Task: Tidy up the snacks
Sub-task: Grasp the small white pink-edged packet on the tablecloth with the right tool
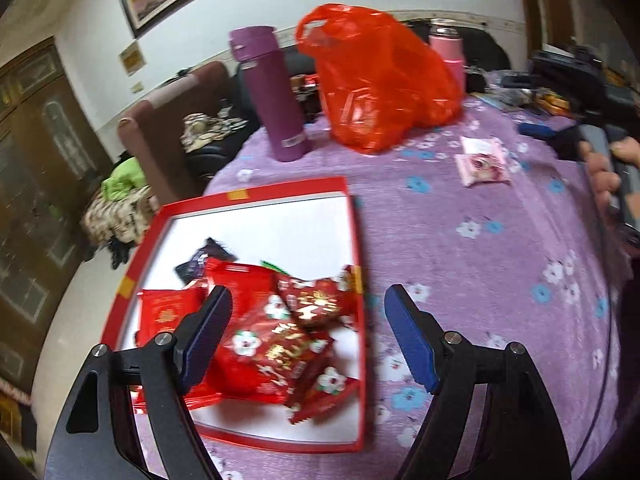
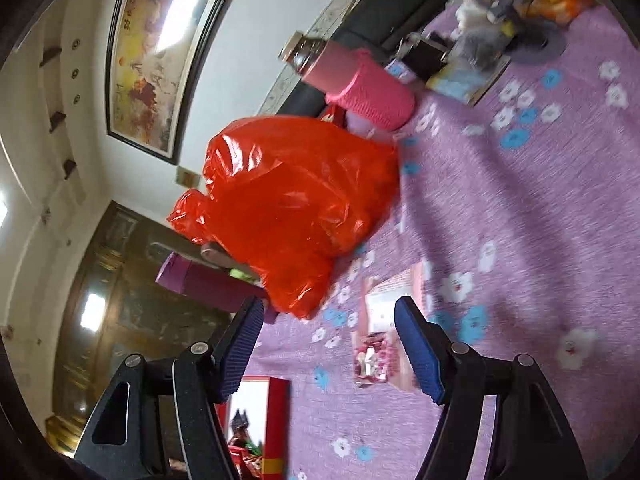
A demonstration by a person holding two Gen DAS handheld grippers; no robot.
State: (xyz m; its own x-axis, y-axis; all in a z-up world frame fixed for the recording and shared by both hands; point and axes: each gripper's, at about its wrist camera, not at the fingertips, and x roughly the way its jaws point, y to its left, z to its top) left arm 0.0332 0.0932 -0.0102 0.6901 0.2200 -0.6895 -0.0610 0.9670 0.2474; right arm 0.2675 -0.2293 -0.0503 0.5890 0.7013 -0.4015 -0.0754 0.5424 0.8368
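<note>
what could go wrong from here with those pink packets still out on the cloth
The right hand-held gripper is open over two pink snack packets that lie touching; closing may catch both or only crumple an edge. The red plastic bag and the purple bottle stand close by, so a wide swing toward the red box could knock the bottle over. The box already holds a loose pile of red packets near its right rim, so another dropped there might slide out.
</note>
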